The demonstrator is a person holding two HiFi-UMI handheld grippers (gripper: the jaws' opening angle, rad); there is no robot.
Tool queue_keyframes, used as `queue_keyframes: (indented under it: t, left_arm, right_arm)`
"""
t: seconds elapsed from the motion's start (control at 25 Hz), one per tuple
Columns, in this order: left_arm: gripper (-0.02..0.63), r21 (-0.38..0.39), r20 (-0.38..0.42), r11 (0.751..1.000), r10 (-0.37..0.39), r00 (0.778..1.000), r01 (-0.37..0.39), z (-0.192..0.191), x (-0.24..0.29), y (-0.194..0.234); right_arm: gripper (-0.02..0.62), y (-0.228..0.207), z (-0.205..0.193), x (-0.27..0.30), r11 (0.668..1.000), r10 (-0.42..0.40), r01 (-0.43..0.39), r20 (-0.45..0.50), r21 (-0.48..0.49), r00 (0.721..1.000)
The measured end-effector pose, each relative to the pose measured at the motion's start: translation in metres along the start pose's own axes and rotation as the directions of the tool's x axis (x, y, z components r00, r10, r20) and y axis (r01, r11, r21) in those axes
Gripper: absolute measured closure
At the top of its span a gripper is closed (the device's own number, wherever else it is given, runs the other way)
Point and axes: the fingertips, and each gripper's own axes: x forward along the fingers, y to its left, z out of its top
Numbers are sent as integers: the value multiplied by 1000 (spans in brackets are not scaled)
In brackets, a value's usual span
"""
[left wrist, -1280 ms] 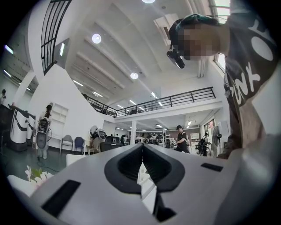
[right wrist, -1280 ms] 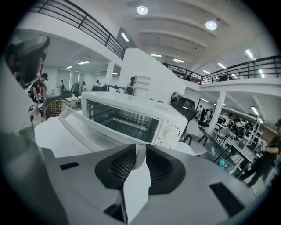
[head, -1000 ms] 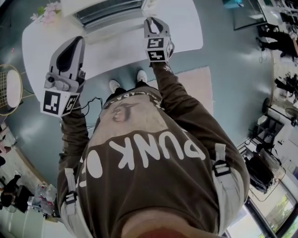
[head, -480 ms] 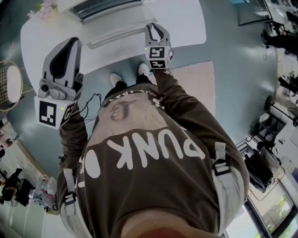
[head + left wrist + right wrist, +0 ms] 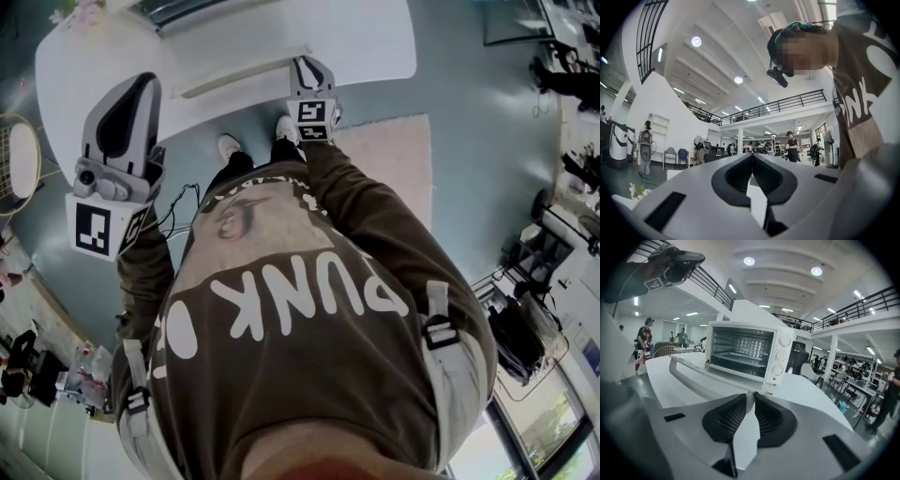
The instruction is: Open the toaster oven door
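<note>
The white toaster oven [image 5: 745, 352] stands on the white table [image 5: 806, 394], with its glass door [image 5: 701, 369] folded down flat and its bar handle [image 5: 689, 376] nearest me. My right gripper [image 5: 751, 393] hovers over the table just in front of the door. Its jaws are closing, only a thin gap shows at the tips, and nothing is between them. In the head view it [image 5: 309, 64] sits at the right end of the handle [image 5: 246, 72]. My left gripper [image 5: 127, 94] is raised at the left, pointing upward, shut and empty [image 5: 751, 154].
A bunch of flowers [image 5: 80, 14] lies at the table's far left corner. A racket [image 5: 14, 169] rests on the floor to the left, and a pink rug [image 5: 389, 159] lies under my feet. People stand in the hall behind the oven.
My right gripper has drawn back from the oven toward the table's near edge. The left gripper has shifted slightly left and stayed raised. The door lies open throughout.
</note>
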Motion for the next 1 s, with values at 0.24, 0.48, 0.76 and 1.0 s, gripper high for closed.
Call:
queue_keyframes:
  t: [0.24, 0.48, 0.76, 1.0]
  left_arm:
    - [601, -6, -17, 1000, 3, 1000, -3, -9, -2, 1]
    - [601, -9, -13, 1000, 13, 1000, -14, -6, -4, -1]
    - [601, -11, -21, 1000, 13, 1000, -14, -11, -7, -1]
    - [601, -15, -17, 1000, 13, 1000, -13, -13, -10, -2]
  right_arm:
    - [580, 7, -42, 17, 997, 21, -11, -119, 80, 993]
    - [581, 10, -61, 25, 994, 44, -26, -179, 103, 983]
    - [578, 12, -69, 31, 997, 36, -21, -180, 81, 983]
    - [578, 14, -73, 34, 999, 29, -24, -225, 26, 974]
